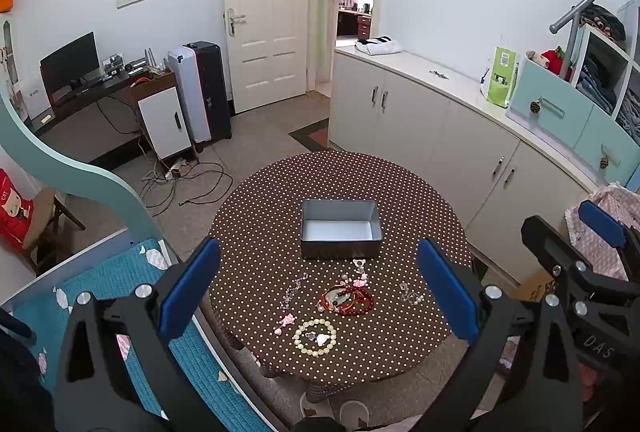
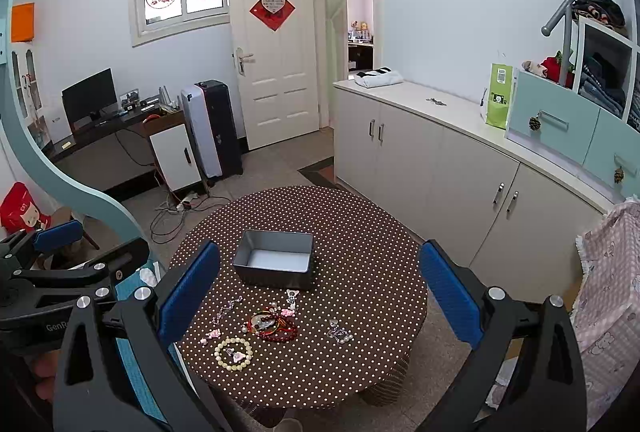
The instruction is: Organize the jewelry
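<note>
While both grippers hang high above the worktop (image 1: 400, 192), jaws spread wide and holding nothing, the jewelry (image 1: 346, 298) lies scattered just in front of the empty tin box (image 1: 340, 228). It sits ahead and below, centred under the left gripper (image 1: 320, 288) but left of centre for the right gripper (image 2: 320, 288), so the left looks better lined up.

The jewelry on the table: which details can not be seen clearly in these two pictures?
- Clear pieces near the table's right side: too small in both views to tell their type.
- Red bead pile: strands overlap, so their number is unclear.
- Small pieces inside the cream bead bracelet: too small to identify.
- Tin box: its near wall hides part of the floor.
</note>
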